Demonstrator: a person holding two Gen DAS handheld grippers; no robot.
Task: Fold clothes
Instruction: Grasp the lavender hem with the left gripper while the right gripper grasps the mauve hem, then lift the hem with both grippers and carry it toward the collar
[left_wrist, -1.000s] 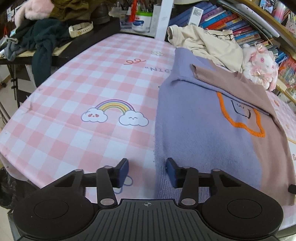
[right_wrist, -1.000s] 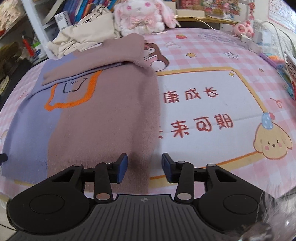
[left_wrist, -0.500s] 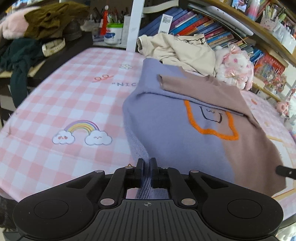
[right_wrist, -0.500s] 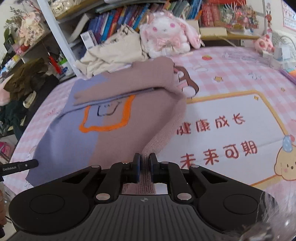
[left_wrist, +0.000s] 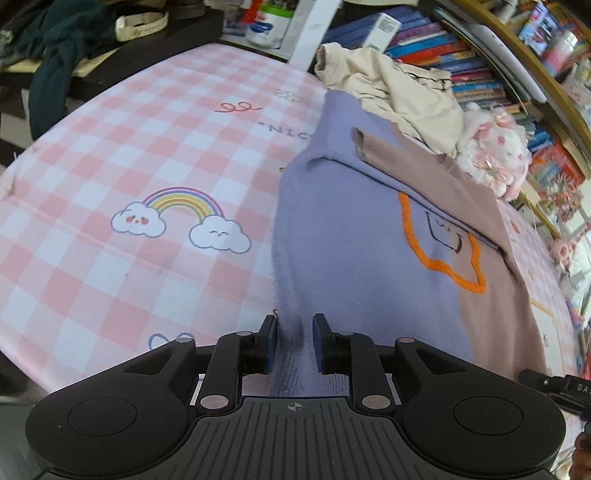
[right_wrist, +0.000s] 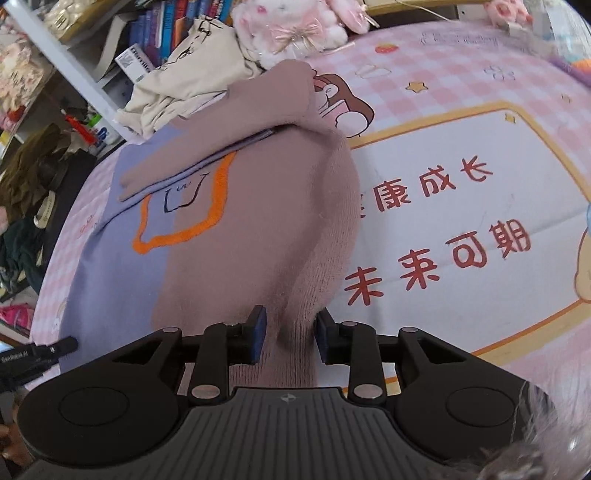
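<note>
The sweater (left_wrist: 369, 258) is spread on the bench (left_wrist: 110, 155). Its near hem corners sit between the parted fingers of the left gripper (left_wrist: 294, 341) and right gripper (right_wrist: 287, 338), seemingly unclamped. Both corners should be pinched firmly and lifted evenly.

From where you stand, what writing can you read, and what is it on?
"NIC", cut off by the sweater: pink checked tablecloth.
"康成长" and "未来可期": white panel of the tablecloth.
"DAS", cut off: other gripper's black tip.
Book spines, white box label, bottle: too small to read.
</note>
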